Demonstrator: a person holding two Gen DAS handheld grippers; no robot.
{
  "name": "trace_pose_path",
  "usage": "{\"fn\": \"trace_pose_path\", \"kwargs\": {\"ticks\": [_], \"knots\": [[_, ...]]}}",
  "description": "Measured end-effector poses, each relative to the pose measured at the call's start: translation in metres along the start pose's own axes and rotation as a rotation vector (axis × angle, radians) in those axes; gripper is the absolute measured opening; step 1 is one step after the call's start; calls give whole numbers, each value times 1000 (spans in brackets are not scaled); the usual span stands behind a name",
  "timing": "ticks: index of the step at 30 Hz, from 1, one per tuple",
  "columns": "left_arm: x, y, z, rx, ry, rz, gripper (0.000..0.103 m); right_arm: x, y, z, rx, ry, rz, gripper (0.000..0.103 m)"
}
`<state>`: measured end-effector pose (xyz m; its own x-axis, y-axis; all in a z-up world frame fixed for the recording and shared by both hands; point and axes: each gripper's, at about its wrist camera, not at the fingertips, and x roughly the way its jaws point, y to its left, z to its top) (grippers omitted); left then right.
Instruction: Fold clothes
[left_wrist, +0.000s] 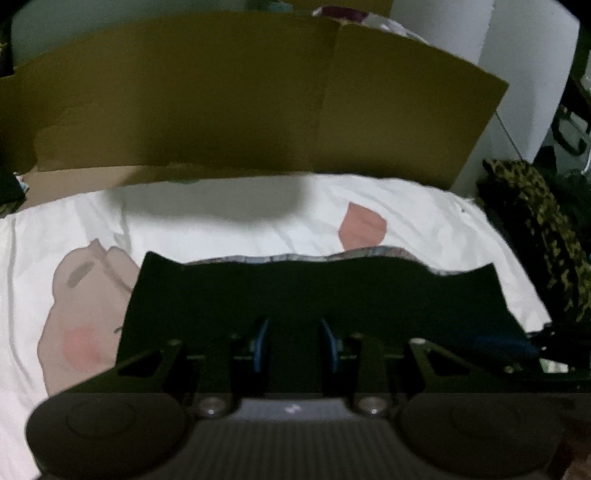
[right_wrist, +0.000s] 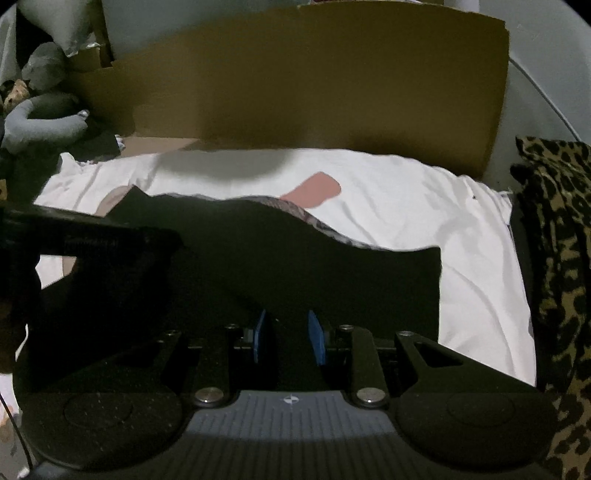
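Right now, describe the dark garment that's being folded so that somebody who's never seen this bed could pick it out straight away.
Start at the tall brown cardboard sheet standing behind the bed. In front of it lies a white sheet printed with pink cartoon shapes. The dark garment lies on that sheet, nearest the grippers: plain black cloth with a patterned lining showing along its wavy far edge, unlike the leopard-print fabric at the right.

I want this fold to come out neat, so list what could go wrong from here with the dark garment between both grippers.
1. The dark garment hides both pads; if the left gripper or right gripper holds loosely, an edge may slip.
2. Its far edge is wavy, so the fold may skew.
3. The white sheet is wrinkled and could drag along.
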<state>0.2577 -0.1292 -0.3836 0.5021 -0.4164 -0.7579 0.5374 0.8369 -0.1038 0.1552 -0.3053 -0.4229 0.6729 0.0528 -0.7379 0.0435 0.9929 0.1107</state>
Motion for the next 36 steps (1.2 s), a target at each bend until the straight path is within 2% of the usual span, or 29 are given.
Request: {"fn": "trace_pose_path", "kwargs": {"ticks": [4, 9, 14, 21, 26, 29, 36], "knots": [[1, -1, 3, 16, 19, 9, 34, -5, -4, 0, 35, 9, -17, 31], [-24, 3, -1, -23, 7, 16, 31, -30, -10, -2, 111, -26, -1, 31], [-51, 3, -23, -87, -4, -13, 32, -52, -5, -15, 131, -37, 20, 31], [-75, -17, -44, -58, -7, -43, 33, -70, 13, -28, 118, -24, 47, 31], [-68, -38, -56, -13, 21, -53, 34, -65, 36, -37, 57, 15, 54, 31], [-55, -43, -66, -7, 73, -22, 36, -56, 40, -45, 31, 47, 36, 31], [-52, -34, -71, -1, 69, 8, 36, -55, 32, -60, -6, 59, 22, 29]]}}
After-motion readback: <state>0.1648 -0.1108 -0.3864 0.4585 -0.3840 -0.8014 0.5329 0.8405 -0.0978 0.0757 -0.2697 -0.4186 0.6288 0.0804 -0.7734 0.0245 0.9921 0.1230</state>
